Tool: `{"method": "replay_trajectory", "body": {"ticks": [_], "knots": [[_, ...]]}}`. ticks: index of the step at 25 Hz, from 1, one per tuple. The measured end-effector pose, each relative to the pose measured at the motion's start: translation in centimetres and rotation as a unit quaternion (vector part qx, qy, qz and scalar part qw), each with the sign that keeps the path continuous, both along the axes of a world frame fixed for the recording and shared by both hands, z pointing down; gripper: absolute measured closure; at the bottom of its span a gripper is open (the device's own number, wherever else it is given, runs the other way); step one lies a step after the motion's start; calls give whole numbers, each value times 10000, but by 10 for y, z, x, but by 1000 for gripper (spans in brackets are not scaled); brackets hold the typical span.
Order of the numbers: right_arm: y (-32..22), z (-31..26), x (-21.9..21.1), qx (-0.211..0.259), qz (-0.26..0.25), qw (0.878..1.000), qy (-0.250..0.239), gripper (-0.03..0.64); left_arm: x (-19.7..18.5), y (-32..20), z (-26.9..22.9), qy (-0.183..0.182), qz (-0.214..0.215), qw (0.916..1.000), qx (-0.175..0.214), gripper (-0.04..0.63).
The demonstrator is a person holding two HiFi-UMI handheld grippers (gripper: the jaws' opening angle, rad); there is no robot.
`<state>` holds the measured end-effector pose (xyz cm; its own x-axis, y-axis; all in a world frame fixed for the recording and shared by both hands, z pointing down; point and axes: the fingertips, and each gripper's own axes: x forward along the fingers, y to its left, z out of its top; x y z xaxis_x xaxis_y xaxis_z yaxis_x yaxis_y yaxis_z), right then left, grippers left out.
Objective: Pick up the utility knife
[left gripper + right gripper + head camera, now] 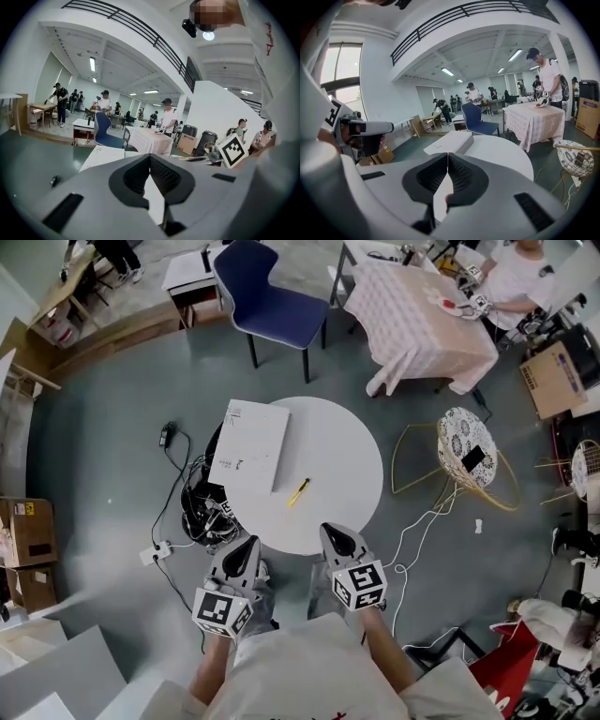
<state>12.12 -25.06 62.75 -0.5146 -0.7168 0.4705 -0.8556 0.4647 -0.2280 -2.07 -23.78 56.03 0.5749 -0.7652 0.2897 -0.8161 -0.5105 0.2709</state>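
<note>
Our left gripper [247,547] and right gripper [337,538] at the round table's [356,456] near edge, both pressed together, empty, yellow utility knife [298,492] lying ahead near the white box [249,445]

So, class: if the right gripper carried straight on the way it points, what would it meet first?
Most likely the round white table near its close edge: the right gripper, jaws shut, tilts down toward it. The white box lies further along; depth is unclear.
</note>
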Motion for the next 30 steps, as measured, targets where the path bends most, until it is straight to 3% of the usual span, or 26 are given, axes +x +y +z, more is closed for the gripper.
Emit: {"method": "replay_trajectory", "body": {"ticks": [9, 18, 21, 30], "knots": [[-18, 35, -2, -23, -420, 9975, 566, 600, -6, -4, 19, 21, -30, 9999, -96, 583], [-26, 49, -6, -277, -210, 9986, 401, 597, -9, -4, 18, 53, -49, 9999, -103, 583], [-30, 64, -8, -439, -15, 9986, 281, 463, -12, -3, 19, 72, -92, 9998, -134, 583], [-45, 111, -16, -938, 394, 9942, 354, 449, -29, 5, 27, 26, -233, 9994, -263, 583]]}}
